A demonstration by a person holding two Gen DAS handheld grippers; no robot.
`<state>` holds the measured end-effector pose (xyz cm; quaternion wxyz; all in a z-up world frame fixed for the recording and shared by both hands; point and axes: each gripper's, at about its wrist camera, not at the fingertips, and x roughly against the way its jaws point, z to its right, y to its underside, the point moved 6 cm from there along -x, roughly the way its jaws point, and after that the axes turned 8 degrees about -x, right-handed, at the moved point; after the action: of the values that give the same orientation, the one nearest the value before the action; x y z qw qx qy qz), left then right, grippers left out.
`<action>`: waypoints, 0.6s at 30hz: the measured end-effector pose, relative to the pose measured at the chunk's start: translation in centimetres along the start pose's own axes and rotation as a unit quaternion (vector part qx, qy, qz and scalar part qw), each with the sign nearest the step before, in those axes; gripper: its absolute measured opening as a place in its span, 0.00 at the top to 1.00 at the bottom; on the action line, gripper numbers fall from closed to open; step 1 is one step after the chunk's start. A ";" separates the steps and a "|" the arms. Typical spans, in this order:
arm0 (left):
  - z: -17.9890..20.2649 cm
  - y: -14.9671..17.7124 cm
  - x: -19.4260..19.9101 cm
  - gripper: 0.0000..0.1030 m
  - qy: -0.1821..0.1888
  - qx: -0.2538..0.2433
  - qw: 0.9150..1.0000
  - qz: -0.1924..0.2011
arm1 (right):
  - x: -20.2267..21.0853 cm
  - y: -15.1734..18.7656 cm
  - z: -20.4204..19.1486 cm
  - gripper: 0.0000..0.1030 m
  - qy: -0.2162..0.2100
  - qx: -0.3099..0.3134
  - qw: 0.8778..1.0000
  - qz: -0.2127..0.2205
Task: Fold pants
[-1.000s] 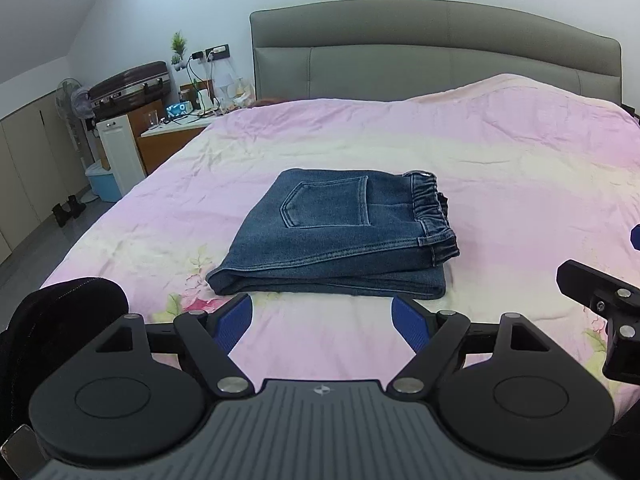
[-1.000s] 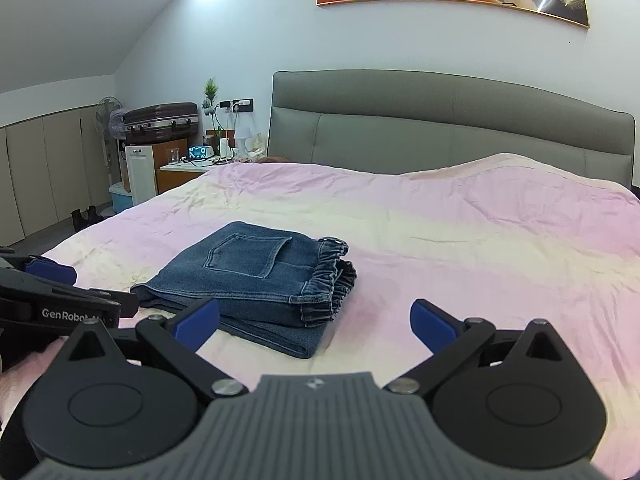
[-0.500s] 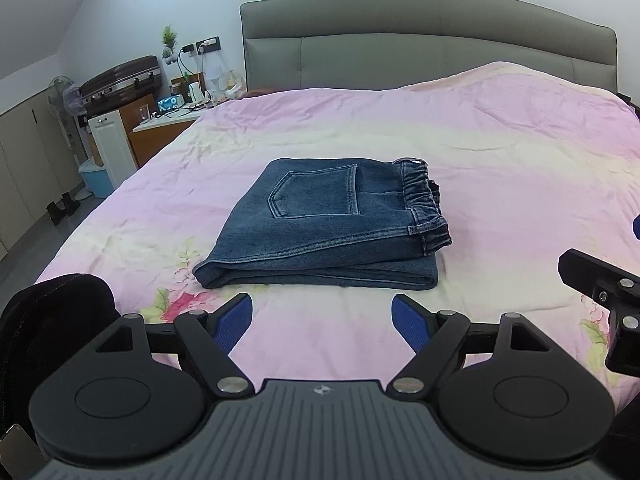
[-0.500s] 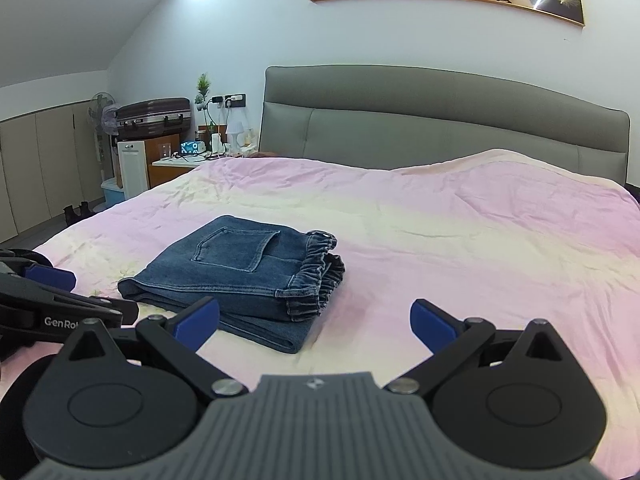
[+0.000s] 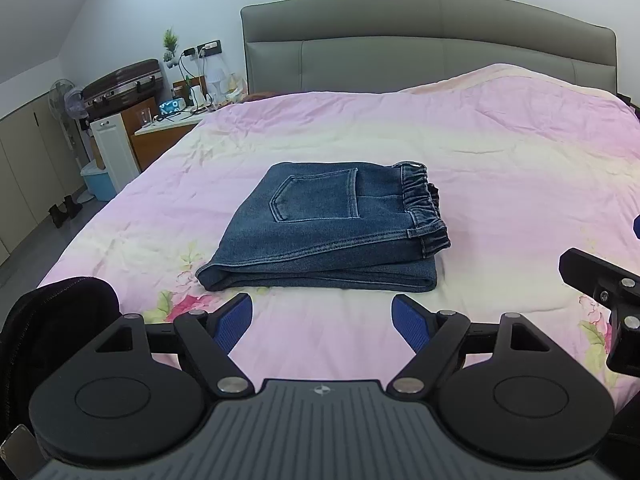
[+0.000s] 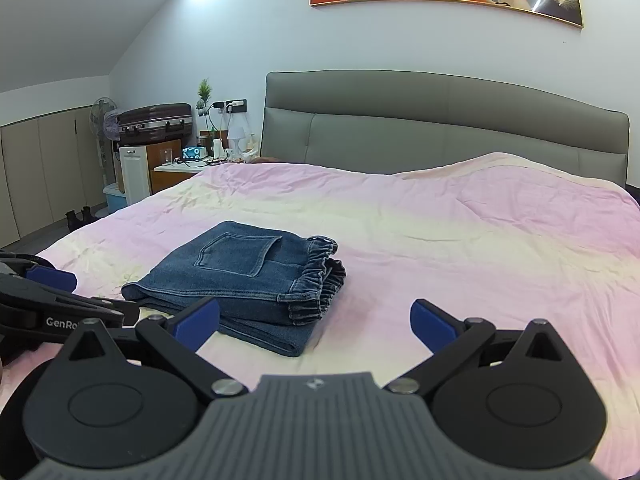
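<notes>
While both the left gripper (image 5: 322, 320) and the right gripper (image 6: 314, 322) hang wide open and empty just short of the pants (image 5: 326, 232), nothing is gripped. The pants lie mid-bed (image 5: 500, 168) as a compact stacked rectangle, pocket up, elastic waistband toward the right gripper. Folding looks finished; little seems left but backing away.

The folded blue denim pants (image 5: 328, 224) hide their own lower layers and the pink quilt under them, so how many folds lie beneath cannot be told. In the right wrist view the other black gripper (image 6: 60, 312) is cut off by the left edge, its printed label ending at "GenRo". The small items on the white bedside surface (image 5: 168, 122) are too small to tell apart.
</notes>
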<state>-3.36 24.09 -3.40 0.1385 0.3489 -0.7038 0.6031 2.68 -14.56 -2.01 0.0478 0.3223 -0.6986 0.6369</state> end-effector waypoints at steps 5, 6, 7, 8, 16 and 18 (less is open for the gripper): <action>-0.1 -0.1 0.1 0.10 0.000 0.000 1.000 0.001 | 0.2 -0.1 -0.1 0.05 0.000 0.001 1.000 0.003; -0.1 -0.1 0.1 0.10 -0.001 -0.001 1.000 0.001 | 0.2 -0.1 -0.1 0.05 -0.001 0.001 1.000 0.003; 0.0 -0.1 0.1 0.10 -0.001 -0.001 1.000 0.001 | 0.2 -0.1 -0.1 0.05 0.000 0.000 1.000 0.003; -0.1 -0.1 0.2 0.10 -0.001 0.000 1.000 0.001 | 0.3 -0.1 -0.1 0.05 -0.001 0.000 1.000 0.003; -0.3 -0.4 0.4 0.10 -0.002 -0.001 1.000 0.004 | 0.4 -0.2 -0.2 0.05 0.000 0.000 1.000 0.007; -0.3 -0.4 0.5 0.10 -0.002 -0.002 1.000 0.004 | 0.4 -0.2 -0.2 0.05 0.000 0.001 1.000 0.007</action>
<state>-3.49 24.22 -2.72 0.1353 0.3473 -0.7063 0.6018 2.36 -14.56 -1.60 0.0433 0.3176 -0.7004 0.6377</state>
